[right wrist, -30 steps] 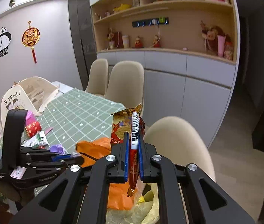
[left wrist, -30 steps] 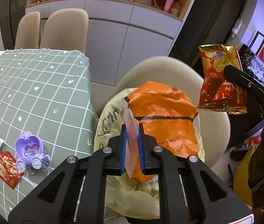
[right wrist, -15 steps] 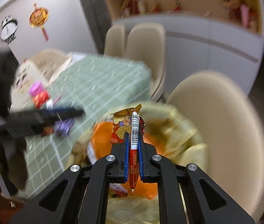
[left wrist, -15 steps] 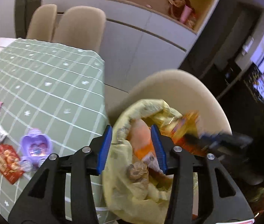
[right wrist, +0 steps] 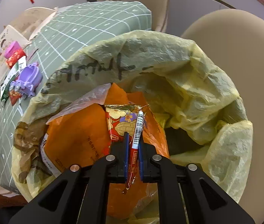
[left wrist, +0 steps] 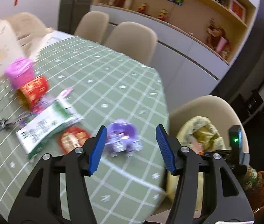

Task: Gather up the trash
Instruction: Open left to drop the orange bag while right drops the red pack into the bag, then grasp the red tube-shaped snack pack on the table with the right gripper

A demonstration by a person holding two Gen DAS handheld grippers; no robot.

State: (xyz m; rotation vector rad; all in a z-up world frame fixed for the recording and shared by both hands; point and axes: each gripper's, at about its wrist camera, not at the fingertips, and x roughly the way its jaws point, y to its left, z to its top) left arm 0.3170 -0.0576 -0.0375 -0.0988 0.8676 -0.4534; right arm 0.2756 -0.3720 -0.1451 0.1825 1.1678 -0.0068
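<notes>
Having released the orange bag (right wrist: 79,130), left claw (left wrist: 131,147) opens over table (left wrist: 113,85).

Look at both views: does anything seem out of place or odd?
One thing stands out: a purple toy carriage sits among wrappers on the green tablecloth, a toy rather than trash. Otherwise the red snack packet hangs over the yellow trash bag, as expected.

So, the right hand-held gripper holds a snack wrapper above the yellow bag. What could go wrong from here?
1. The snack wrapper is pinched edge-on in the right hand-held gripper, so it may cling to a pad at release.
2. The yellow bag sits loosely on a chair with a sagging rim, so the wrapper might slide off the orange bag and out.
3. The left hand-held gripper, its jaws opening and empty, could knock the purple toy off the table.
</notes>
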